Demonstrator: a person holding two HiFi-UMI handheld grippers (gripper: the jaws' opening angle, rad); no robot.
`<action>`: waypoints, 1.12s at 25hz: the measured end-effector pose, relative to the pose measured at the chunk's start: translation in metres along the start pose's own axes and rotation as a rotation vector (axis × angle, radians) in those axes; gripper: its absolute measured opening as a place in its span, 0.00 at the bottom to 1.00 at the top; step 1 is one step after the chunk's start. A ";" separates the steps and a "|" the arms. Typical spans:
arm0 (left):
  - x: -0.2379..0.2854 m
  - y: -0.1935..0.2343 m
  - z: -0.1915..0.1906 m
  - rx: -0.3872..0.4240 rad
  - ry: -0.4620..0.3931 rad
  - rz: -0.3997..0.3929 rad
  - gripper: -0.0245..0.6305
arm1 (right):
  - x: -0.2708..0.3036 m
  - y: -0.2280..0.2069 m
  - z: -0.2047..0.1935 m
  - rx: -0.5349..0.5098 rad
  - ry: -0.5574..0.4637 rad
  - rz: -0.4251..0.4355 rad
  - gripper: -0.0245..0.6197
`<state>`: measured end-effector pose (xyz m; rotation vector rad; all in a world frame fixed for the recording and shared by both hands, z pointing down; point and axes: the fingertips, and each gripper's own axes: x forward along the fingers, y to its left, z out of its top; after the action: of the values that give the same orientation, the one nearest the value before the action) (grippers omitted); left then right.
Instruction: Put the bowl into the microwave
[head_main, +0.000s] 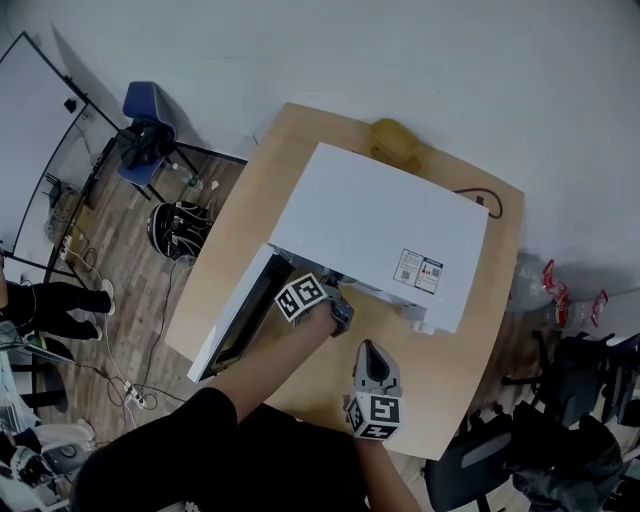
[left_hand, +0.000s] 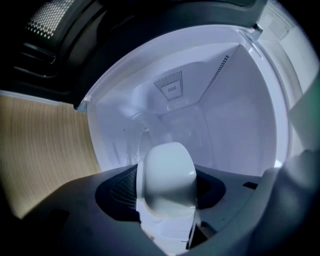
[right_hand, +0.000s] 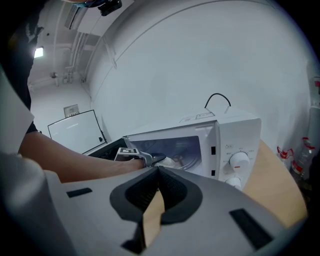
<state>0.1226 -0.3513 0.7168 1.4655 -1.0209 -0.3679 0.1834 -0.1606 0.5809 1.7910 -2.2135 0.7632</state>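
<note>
Microwave (head_main: 385, 225): white, boxy, smooth painted metal casing, sits mid-frame in the head view on a pale wood-grain table (head_main: 235, 240) with rounded corners. Its door (head_main: 235, 322) hangs open toward the lower left; white frame, dark window panel.

Left gripper (head_main: 340, 314), grey plastic with black ribbed pads, reaches into the opening from below. In the left gripper view its jaws are clenched on the bowl (left_hand: 169, 172): white, glossy, rounded, seen edge-on low in the centre of the frame, with both pads against it. The bowl is inside the cavity (left_hand: 240, 120), whose walls are smooth glossy white. A small perforated vent patch (left_hand: 170, 86) sits on the wall at upper centre. I cannot tell whether the bowl rests on the floor of the cavity.

Right gripper (right_hand: 159, 171) hangs in front of the microwave, lower centre of the head view, apart from it. Its jaw tips meet and nothing is between them; only a thin wedge of wood shows behind.

Writing and labels:
- Sticker (head_main: 418, 270) on the casing top, right side: white, with a red mark and a square code; text too small to read.
- Two round white dials (right_hand: 239, 161) on the control panel; the upper one has a red mark. The print around them is illegible.
- Marker cube (head_main: 302, 296) on the left gripper: black-and-white square pattern.

A black cord (right_hand: 218, 98) loops up behind the casing.
</note>
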 end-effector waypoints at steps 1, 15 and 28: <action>0.000 -0.001 0.002 0.022 -0.006 0.011 0.39 | 0.000 0.003 -0.002 0.003 0.003 0.004 0.13; 0.012 -0.008 0.020 0.217 -0.039 0.037 0.47 | 0.002 -0.011 -0.006 -0.014 0.024 -0.006 0.13; 0.011 -0.007 0.036 0.373 -0.082 0.052 0.56 | 0.004 0.017 -0.017 -0.008 0.048 0.042 0.13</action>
<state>0.1048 -0.3830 0.7064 1.7632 -1.2385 -0.2066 0.1634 -0.1531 0.5921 1.7095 -2.2271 0.7964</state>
